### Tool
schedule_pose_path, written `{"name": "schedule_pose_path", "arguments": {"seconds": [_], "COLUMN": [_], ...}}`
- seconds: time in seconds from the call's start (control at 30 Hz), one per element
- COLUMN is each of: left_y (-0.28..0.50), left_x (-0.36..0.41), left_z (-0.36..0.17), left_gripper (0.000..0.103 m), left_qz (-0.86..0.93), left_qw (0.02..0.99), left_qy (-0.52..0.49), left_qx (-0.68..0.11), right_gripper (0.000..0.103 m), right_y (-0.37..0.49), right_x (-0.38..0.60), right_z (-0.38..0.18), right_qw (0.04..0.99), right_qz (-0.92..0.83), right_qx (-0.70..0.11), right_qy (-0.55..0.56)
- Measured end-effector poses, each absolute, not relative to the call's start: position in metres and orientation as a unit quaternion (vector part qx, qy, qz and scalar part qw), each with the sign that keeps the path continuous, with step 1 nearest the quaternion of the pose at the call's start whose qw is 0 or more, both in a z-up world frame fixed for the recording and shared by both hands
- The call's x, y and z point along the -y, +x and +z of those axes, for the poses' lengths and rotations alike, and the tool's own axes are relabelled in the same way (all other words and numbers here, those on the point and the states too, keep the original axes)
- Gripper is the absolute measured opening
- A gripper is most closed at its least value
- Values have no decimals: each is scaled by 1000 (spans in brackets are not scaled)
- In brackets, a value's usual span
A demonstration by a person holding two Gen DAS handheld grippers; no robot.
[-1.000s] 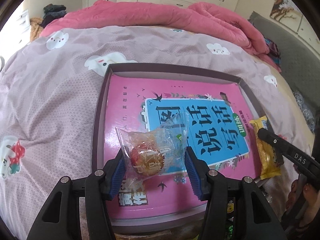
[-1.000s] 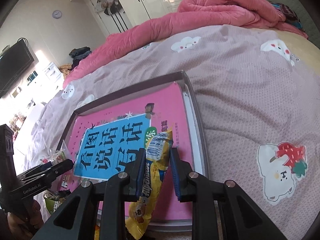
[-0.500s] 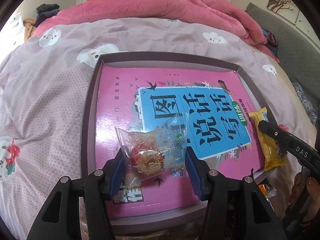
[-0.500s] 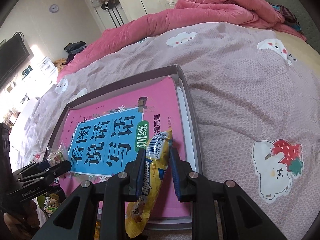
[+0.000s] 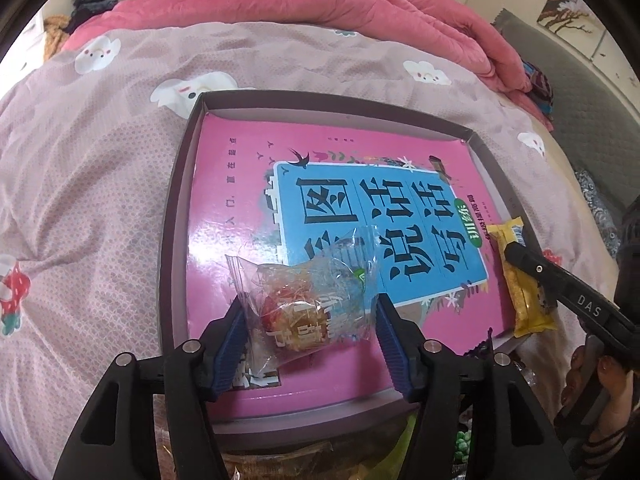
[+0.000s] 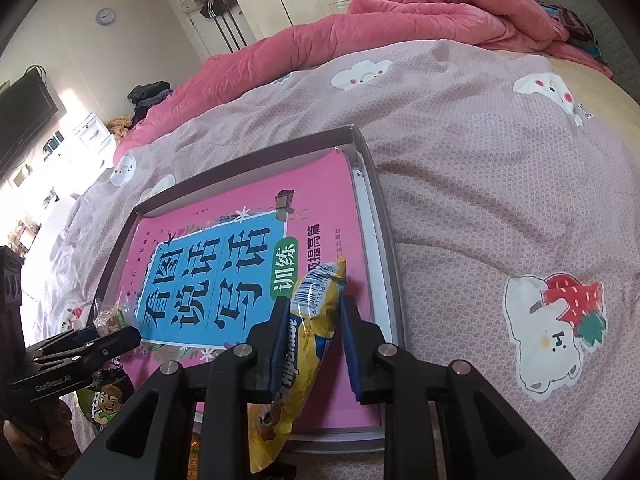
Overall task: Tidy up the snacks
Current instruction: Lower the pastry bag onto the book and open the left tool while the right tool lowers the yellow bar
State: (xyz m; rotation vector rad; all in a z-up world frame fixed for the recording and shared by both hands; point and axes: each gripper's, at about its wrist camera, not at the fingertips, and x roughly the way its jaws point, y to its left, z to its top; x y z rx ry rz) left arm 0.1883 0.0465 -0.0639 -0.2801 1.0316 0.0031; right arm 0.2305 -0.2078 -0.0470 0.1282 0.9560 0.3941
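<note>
step: carrying to box (image 5: 178, 200) on bed | left gripper (image 5: 308, 330) clamps clear pastry pack (image 5: 304, 312), near-left | right gripper (image 6: 310, 336) clamps yellow bar (image 6: 308, 320), near-right | next: lower, release

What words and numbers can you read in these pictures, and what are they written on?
"看图说话写话": big black characters on the pink book in the box.
"训练": green oval on the same book.
"提高篇": beside that oval.
"DAS": right gripper, seen from the left wrist.
"GenRobot.AI": left gripper, seen from the right wrist.
"Hipsmile", roughly: yellow snack packet; its barcode digits are too small to read.
Clear-wrapped pastry: print blurred.
</note>
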Motion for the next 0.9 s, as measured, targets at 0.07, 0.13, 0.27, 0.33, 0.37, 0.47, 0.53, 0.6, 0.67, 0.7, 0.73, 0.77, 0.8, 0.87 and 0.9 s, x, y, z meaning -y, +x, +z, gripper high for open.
{"name": "schedule_pose_path", "arguments": {"seconds": [0.07,0.13,0.27,0.33,0.37,0.47,0.53,0.6,0.67,0.7,0.73,0.77,0.8,0.87,0.9], "left_y": [188,187,185,184,183,182,180,179,178,177,176,176,175,174,173], "left_x": [-47,-48,-48,-48,-48,-49,-51,-53,-54,-55,-56,-57,-59,-61,-63], "left_z": [-64,-63,-63,-63,-63,-62,-61,-61,-60,-59,-58,-58,-57,-56,-56], "left_gripper": [65,67,70,71,71,72,73,73,73,73,73,74,75,77,77], "left_qz": [1,-1,-5,-2,-1,-1,0,-1,0,1,2,1,0,-1,-3], "left_qw": [859,858,856,857,857,856,855,855,855,856,856,856,856,855,855], "left_qy": [-136,-140,-142,-138,-137,-141,-149,-155,-158,-159,-161,-163,-169,-179,-184], "left_qx": [-493,-494,-497,-497,-497,-497,-496,-495,-494,-493,-491,-490,-488,-486,-485], "right_gripper": [25,25,26,28,30,34,34,34,35,36,38,40,42,48,50], "right_y": [231,230,230,229,228,228,228,228,227,226,226,226,225,224,224], "right_x": [208,208,208,208,208,211,211,211,212,212,213,213,213,213,214], "right_z": [-47,-47,-46,-44,-43,-41,-41,-40,-38,-37,-36,-35,-34,-32,-31], "right_qw": [867,867,869,870,872,873,873,873,874,875,875,876,877,879,880], "right_qz": [188,187,183,180,177,178,179,179,180,181,182,184,184,184,183], "right_qx": [-457,-457,-456,-454,-452,-450,-450,-449,-446,-444,-442,-440,-438,-434,-433], "right_qy": [61,62,60,58,56,63,62,62,64,66,68,70,70,69,70]}}
